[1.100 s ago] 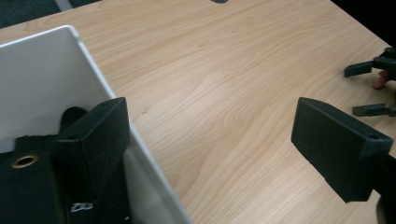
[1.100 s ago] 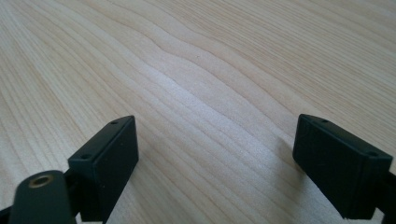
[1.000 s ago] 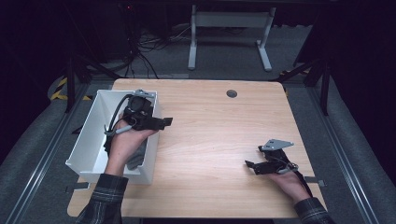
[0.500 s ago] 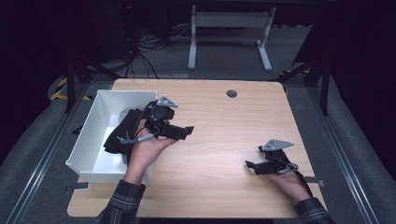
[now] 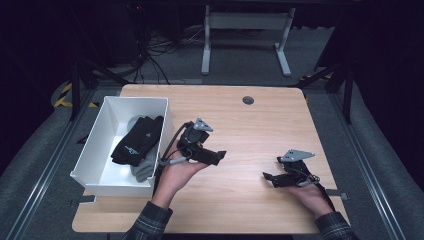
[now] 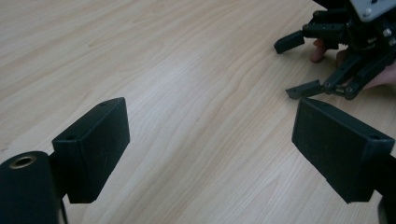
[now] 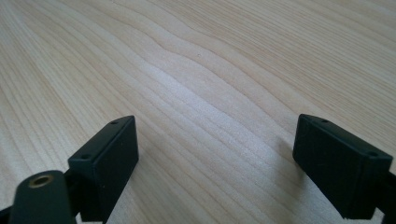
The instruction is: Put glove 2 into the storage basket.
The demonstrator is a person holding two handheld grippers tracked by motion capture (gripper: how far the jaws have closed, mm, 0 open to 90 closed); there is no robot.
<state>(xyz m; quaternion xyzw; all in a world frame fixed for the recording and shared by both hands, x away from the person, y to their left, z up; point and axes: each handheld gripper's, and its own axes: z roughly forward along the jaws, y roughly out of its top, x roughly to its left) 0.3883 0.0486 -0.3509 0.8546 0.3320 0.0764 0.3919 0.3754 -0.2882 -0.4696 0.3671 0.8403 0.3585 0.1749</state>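
Since the earlier frames, the left hand-held gripper (image 5: 212, 156) has swung out of the bin (image 5: 95, 150) to the bare surface (image 5: 250, 125), while the right hand-held gripper (image 5: 270, 178) lies unmoved. Both have their jaws wide apart with nothing between them. Behind and to the left of the left hand-held gripper, the socks (image 5: 137, 142), dark over grey, lie inside the bin. Judging by this, the drop is done; to finish well, the left should settle low, level with the right one it faces, jaws kept apart. Small white print marks one dark sock, too tiny to read.
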